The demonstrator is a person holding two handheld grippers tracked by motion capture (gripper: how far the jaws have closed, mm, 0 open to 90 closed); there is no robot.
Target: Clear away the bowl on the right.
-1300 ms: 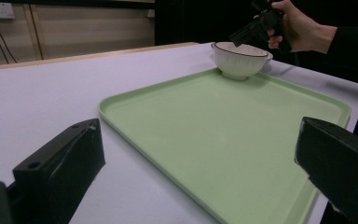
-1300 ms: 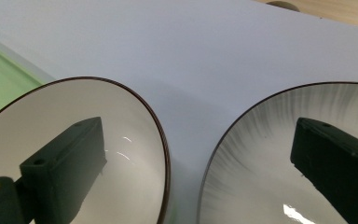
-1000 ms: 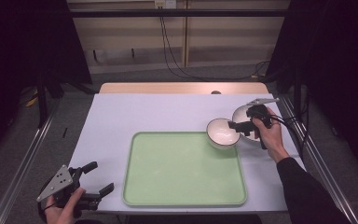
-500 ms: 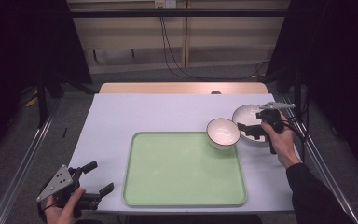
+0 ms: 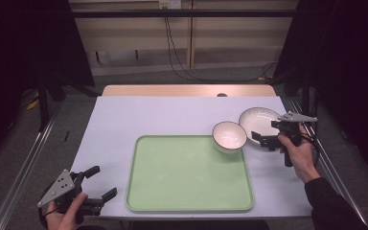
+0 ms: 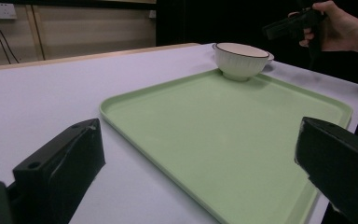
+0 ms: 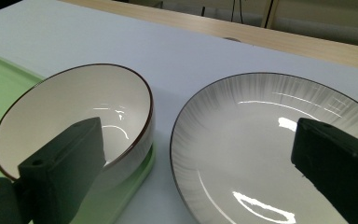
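bowl (image 5: 229, 136) sits on tray (image 5: 189, 173) far-R corner, overhanging rim, plate (image 5: 258, 124) just beside | looks glazed ceramic: stiff, slick, chips easy, I'd pinch the rim wall | R gripper (image 5: 264, 139) jaws wide, empty, over plate near edge | L gripper (image 5: 100, 184) wide, empty, at table's near-L corner, touching nothing

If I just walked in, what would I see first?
The big green tray in the middle of the white table jumps out first. A white bowl sits at its far right corner, with its foot on the tray's rim, and a wide plate lies just right of it on the table. The right gripper hangs open over the plate.
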